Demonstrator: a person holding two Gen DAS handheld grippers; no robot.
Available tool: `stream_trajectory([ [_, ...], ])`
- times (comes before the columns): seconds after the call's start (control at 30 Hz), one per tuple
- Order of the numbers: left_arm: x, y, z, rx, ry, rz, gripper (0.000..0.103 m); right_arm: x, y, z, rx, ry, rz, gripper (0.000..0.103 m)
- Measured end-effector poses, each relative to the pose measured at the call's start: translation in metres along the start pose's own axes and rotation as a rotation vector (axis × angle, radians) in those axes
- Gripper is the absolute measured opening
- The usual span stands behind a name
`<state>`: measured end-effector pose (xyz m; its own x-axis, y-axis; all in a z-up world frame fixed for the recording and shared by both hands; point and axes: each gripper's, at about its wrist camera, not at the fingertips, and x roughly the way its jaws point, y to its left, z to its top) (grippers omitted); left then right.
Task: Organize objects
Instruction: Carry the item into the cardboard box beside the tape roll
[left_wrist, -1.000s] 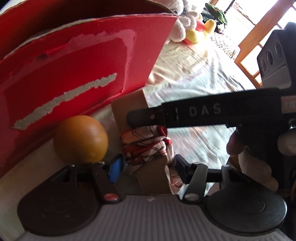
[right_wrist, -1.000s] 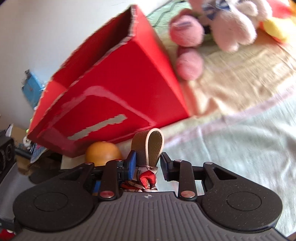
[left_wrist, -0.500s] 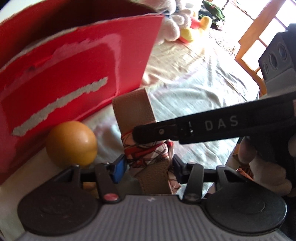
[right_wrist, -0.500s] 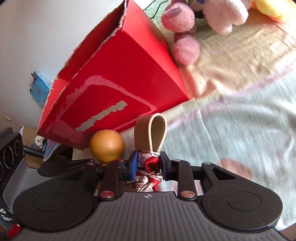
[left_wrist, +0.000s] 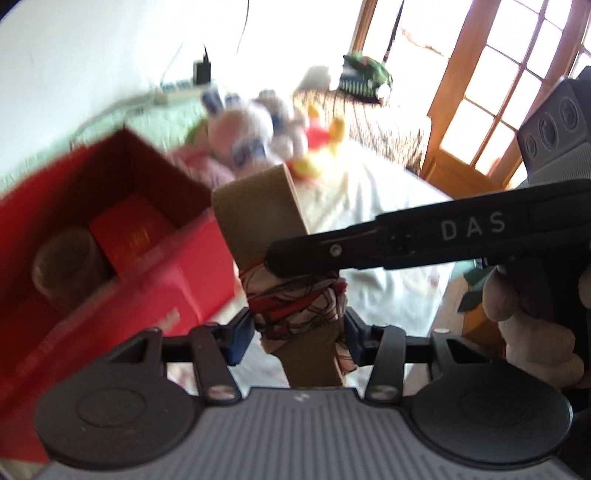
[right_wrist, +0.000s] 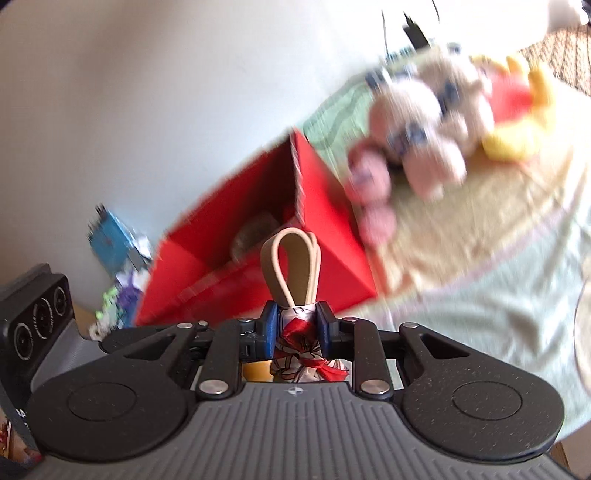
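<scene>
While both grippers clamp the same tan strap bundle (left_wrist: 258, 218), it hangs in the air beside the open red box (left_wrist: 122, 258) on the bed (left_wrist: 373, 206). Its jaws having just closed further, the right gripper (right_wrist: 297, 326) pinches the patterned scarf (right_wrist: 301, 347) knotted round the folded strap, whose loop stands upright above the pads. Lower on the bundle, the left gripper (left_wrist: 299, 334) presses its blue pads against the scarf's two sides. Inside the box lie a glass jar (left_wrist: 66, 266) and a small red carton (left_wrist: 129, 232). Stuffed toys (right_wrist: 424, 125) sit blurred by the bed's far edge.
</scene>
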<state>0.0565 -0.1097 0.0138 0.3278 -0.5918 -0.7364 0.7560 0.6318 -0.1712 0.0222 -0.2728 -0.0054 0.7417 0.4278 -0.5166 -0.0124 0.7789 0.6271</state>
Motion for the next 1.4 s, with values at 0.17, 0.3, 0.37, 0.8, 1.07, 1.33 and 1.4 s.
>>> stream_trajectory([
  [0.17, -0.027, 0.013, 0.021, -0.009, -0.102, 0.047, 0.049, -0.003, 0.027, 0.029, -0.086, -0.075, 0.071, 0.024],
  [0.3, -0.048, 0.037, 0.03, -0.046, -0.152, 0.101, 0.049, 0.018, 0.05, 0.05, -0.145, -0.082, 0.128, 0.024],
  [0.37, -0.054, 0.051, 0.034, -0.068, -0.162, 0.136, 0.049, 0.032, 0.061, 0.059, -0.164, -0.07, 0.152, 0.023],
  [0.8, -0.049, 0.148, 0.015, -0.253, -0.073, 0.319, 0.049, 0.147, 0.106, 0.076, -0.171, 0.146, 0.2, 0.022],
  [1.07, -0.014, 0.179, -0.003, -0.325, 0.05, 0.358, 0.049, 0.194, 0.104, 0.059, -0.185, 0.282, 0.158, 0.022],
  [1.33, 0.004, 0.189, -0.007, -0.328, 0.14, 0.377, 0.049, 0.225, 0.107, 0.051, -0.236, 0.401, 0.066, 0.021],
  [1.4, 0.008, 0.186, -0.007, -0.308, 0.153, 0.389, 0.05, 0.232, 0.107, 0.049, -0.237, 0.437, 0.035, 0.021],
])
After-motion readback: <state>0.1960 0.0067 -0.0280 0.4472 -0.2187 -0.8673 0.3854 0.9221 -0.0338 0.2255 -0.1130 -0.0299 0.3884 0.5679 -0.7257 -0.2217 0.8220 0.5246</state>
